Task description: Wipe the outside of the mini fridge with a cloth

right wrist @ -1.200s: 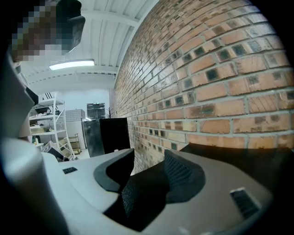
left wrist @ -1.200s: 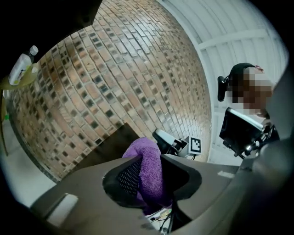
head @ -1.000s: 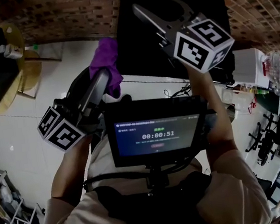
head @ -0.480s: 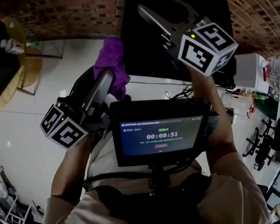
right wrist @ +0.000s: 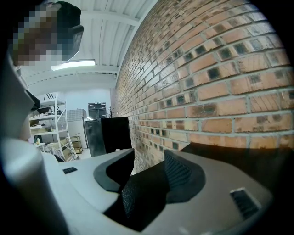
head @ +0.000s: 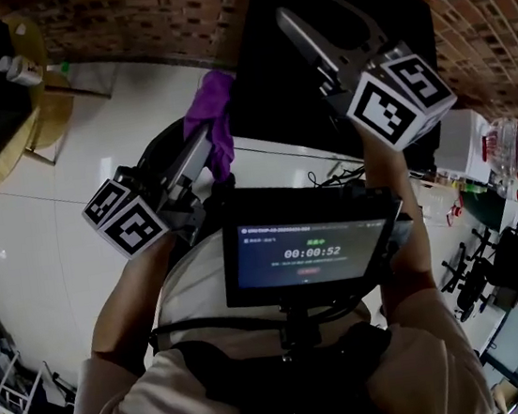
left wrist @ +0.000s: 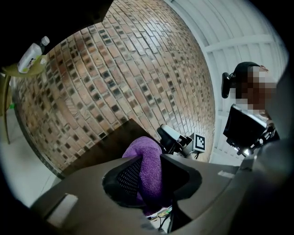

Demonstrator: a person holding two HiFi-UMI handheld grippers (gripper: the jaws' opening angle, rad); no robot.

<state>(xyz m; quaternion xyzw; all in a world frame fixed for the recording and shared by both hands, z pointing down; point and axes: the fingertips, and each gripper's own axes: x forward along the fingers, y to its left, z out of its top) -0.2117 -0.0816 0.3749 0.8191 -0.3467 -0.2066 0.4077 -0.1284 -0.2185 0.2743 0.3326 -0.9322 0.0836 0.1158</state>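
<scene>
Underfoot, glossy white floor tiles (head: 90, 148), bright with reflected light. Along the far side, a red-brown brick wall (head: 149, 22) with pale mortar lines. Set against it, the black mini fridge (head: 264, 68), matte and dark. Off to the left, a round yellowish table (head: 44, 116) bearing a white bottle (head: 19, 70). At the far right, clear water bottles (head: 517, 153) amid clutter.

Left gripper (left wrist: 146, 170) clamped on the purple cloth (head: 213, 113), with plush fabric bulging between the mesh-patterned pads. Cloth held right at the fridge's upper left edge; contact with the black surface too unclear to call. Right gripper (right wrist: 149, 160) over the fridge's top, close to the brick wall, jaws spread apart, nothing pinched between the pads.

On the chest-mounted screen (head: 312, 253), white timer digits reading 00:00:52. Above them a short green line and below them a small red button, both too small to read. Black-and-white square markers on the cubes of both grippers. Near the hem of the beige shirt (head: 134, 407), small dark print, not surely legible. Bottle label unreadable.
</scene>
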